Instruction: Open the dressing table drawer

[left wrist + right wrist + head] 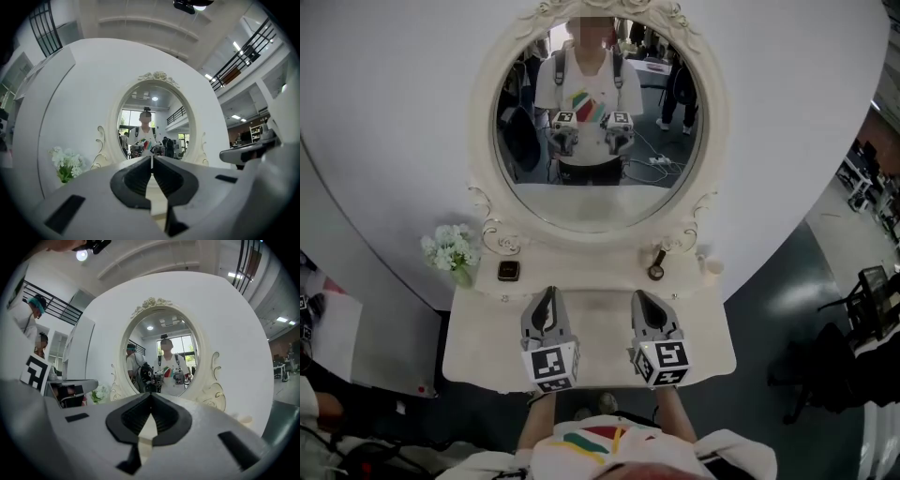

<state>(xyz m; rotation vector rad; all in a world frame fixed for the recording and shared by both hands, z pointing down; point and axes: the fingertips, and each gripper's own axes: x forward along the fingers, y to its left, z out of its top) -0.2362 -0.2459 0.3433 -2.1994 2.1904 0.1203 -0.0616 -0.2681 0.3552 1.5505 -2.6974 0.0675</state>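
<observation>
Left gripper (548,292): my jaws are pressed together at the tips with nothing between them; I hold it level above the tabletop, pointing at the mirror.
Right gripper (639,295): jaws closed tip to tip and empty; level beside the left one, apart from it, aimed the same way.
Marker cubes: one at the rear of each gripper, left (550,366) and right (664,363), just over the table's near edge.
Dressing table (487,347): cream, straight ahead of me; both grippers hang over the middle of its top.
Drawer: its front shows in no view; it may be hidden under the near edge of the top, but I cannot tell from above.
Mirror (600,202): oval, in a carved cream frame, upright at the back; it reflects me in a white shirt and both grippers.
Back ledge: white flowers (450,249) at the left end; a small dark square thing (508,271) near them; a round handled piece (656,270) right of centre; a small pale cup (711,269) at the right end.
</observation>
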